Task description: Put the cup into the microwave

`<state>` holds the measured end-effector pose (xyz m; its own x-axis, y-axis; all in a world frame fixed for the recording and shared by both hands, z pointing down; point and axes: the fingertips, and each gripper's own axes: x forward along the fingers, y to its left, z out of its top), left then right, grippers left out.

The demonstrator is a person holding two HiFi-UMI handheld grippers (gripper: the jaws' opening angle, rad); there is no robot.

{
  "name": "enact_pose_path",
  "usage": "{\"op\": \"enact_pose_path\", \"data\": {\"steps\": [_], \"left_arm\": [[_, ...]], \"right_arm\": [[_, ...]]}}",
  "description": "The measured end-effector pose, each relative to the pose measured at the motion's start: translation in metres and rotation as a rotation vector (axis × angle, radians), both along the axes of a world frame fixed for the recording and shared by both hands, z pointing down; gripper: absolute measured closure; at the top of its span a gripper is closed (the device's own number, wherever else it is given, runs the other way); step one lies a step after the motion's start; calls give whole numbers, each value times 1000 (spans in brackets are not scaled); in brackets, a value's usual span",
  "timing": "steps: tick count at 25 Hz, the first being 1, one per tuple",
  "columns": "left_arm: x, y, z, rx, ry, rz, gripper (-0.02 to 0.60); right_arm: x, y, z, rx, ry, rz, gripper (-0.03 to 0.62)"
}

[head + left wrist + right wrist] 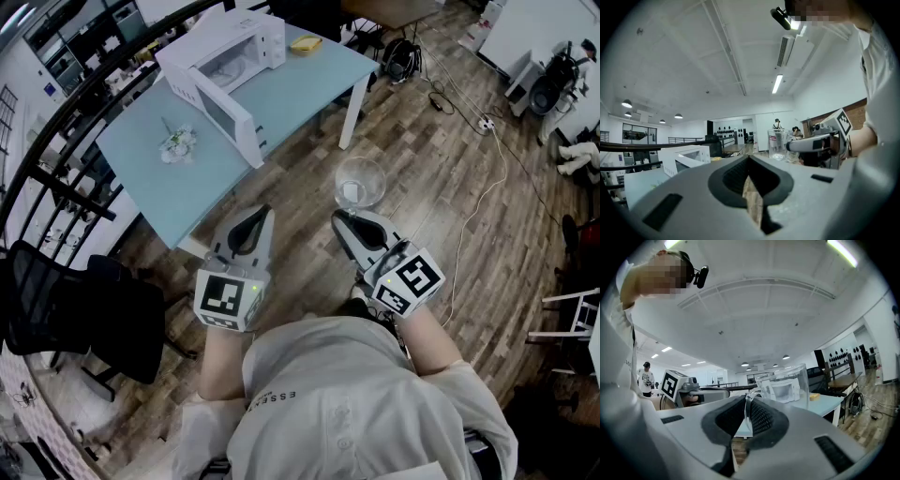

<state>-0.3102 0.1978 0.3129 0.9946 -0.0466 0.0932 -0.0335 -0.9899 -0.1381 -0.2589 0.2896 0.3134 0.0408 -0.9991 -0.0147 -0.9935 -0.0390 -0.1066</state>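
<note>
Clear cup held by its handle in the right gripper, not yet at the microwave.

The right gripper (349, 220) is clamped on the thin handle (749, 404) of the cup (361, 182), which stands upright just ahead of its jaws, over the wooden floor (441, 187). The left gripper (257, 220) is beside it, jaws pressed together with nothing between them. Ahead of both grippers, more on the left gripper's side, is the light blue table (187, 192) with the white microwave (225, 58) — its door (225, 117) swung open toward them. Near the door lies a small pale thing (176, 143), perhaps flowers.
</note>
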Motion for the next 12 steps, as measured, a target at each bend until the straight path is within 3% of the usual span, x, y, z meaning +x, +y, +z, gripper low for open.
{"op": "enact_pose_path", "data": {"steps": [12], "left_arm": [[3, -9, 6, 1, -7, 17, 580]], "right_arm": [[3, -10, 6, -10, -20, 11, 562]]}}
